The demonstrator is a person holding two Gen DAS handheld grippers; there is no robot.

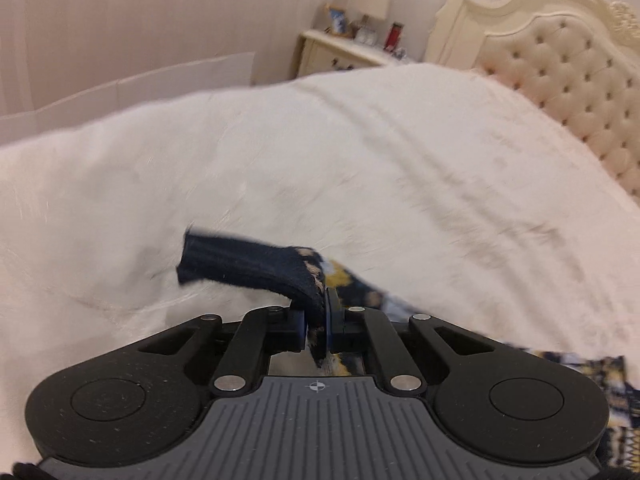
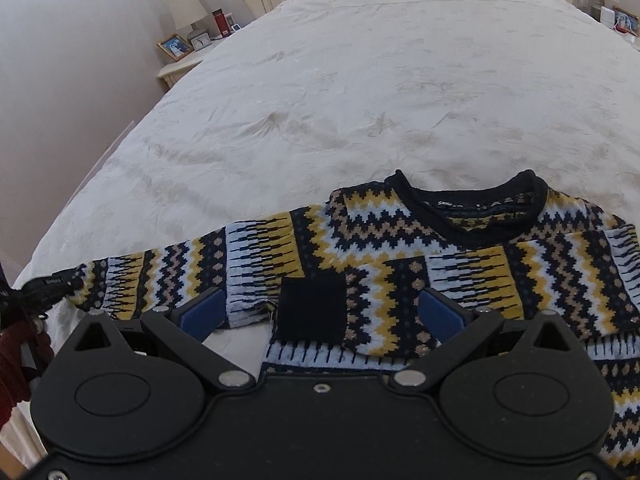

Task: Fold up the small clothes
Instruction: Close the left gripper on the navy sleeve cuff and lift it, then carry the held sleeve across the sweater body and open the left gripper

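Note:
A small navy, yellow and white zigzag sweater (image 2: pixel 400 248) lies flat on the white bed (image 2: pixel 360 80), collar away from me. One sleeve is folded across the chest with its navy cuff (image 2: pixel 312 308) in the middle. The other sleeve (image 2: pixel 180 268) stretches out to the left. My left gripper (image 1: pixel 318 320) is shut on that sleeve's navy cuff (image 1: pixel 248 264) and holds it just above the bed; it shows at the left edge of the right wrist view (image 2: pixel 48 288). My right gripper (image 2: pixel 320 312) is open and empty, hovering over the folded cuff.
A padded headboard (image 1: pixel 560 64) stands at the bed's far end. A nightstand (image 2: pixel 180 64) with a lamp, a clock and picture frames stands to the left of the bed. A second nightstand (image 2: pixel 616 20) stands at the right.

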